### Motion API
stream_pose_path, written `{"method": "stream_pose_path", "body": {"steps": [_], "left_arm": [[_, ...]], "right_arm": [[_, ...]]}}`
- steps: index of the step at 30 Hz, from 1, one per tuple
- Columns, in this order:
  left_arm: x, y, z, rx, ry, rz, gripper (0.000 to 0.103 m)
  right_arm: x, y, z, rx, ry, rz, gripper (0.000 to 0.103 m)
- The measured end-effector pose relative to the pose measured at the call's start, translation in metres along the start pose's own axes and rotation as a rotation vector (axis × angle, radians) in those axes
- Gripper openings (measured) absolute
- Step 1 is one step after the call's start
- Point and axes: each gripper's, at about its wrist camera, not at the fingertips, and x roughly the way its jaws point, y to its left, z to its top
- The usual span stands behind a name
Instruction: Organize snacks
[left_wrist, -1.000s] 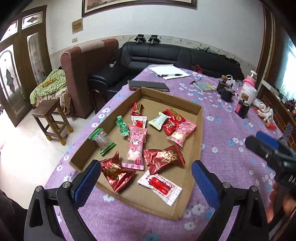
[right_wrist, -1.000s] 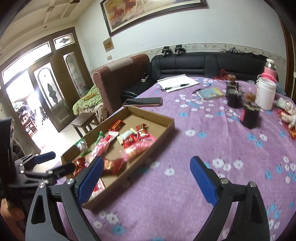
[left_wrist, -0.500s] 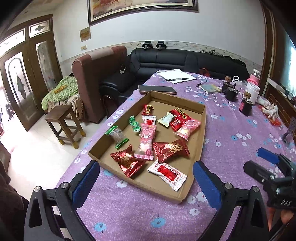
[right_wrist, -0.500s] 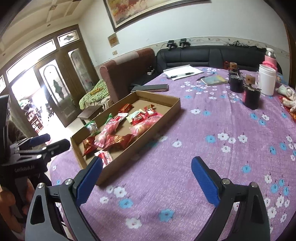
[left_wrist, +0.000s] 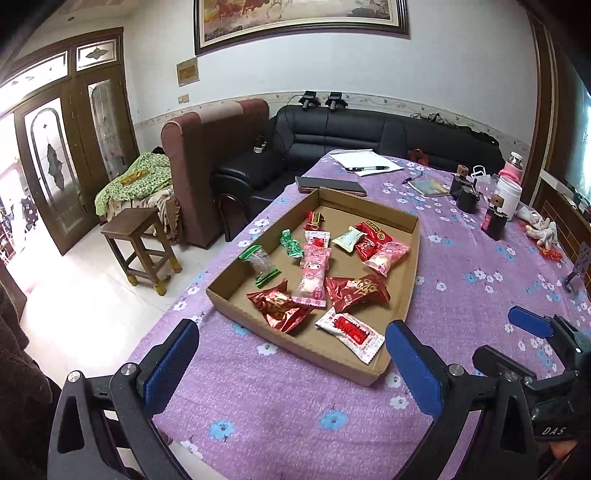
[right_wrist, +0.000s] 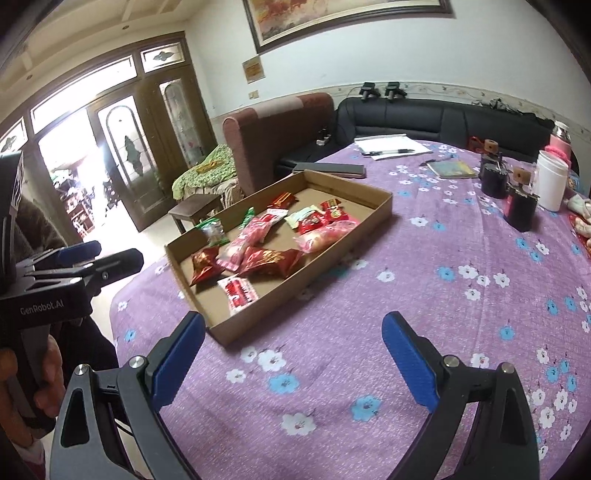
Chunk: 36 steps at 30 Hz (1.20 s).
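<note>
My purple flowered tablecloth (left_wrist: 461, 258), shallow brown cardboard tray (left_wrist: 402, 218) on it holding the wrapped snacks (left_wrist: 314, 273), my left gripper (left_wrist: 291, 362) spread wide and empty just short of the tray, my right gripper (right_wrist: 295, 354) likewise spread beside the tray.
</note>
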Motion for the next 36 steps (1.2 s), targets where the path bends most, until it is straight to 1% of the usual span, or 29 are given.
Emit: {"method": "stream_pose_path", "body": {"steps": [3, 7, 14, 16, 18, 25, 36], "left_arm": [[-0.006, 0.005, -0.002, -0.015, -0.021, 0.009, 0.102], [-0.01, 0.014, -0.002, -0.045, -0.024, -0.012, 0.102], [-0.015, 0.021, -0.004, -0.057, -0.044, 0.017, 0.102], [-0.017, 0.023, -0.004, -0.056, -0.055, 0.011, 0.102], [-0.02, 0.025, -0.004, -0.058, -0.066, 0.03, 0.102], [-0.03, 0.04, -0.005, -0.12, -0.118, 0.038, 0.102], [-0.029, 0.034, -0.006, -0.102, -0.109, -0.011, 0.102]], "right_arm": [[-0.001, 0.006, 0.0, -0.02, 0.001, 0.005, 0.097], [-0.001, 0.015, 0.003, -0.05, -0.001, 0.013, 0.097], [0.005, 0.034, 0.01, -0.115, 0.001, 0.027, 0.097], [0.006, 0.039, 0.011, -0.136, 0.001, 0.026, 0.097], [0.008, 0.043, 0.011, -0.147, 0.0, 0.031, 0.097], [0.011, 0.049, 0.009, -0.159, 0.008, 0.051, 0.097], [0.012, 0.051, 0.007, -0.163, 0.01, 0.054, 0.097]]}}
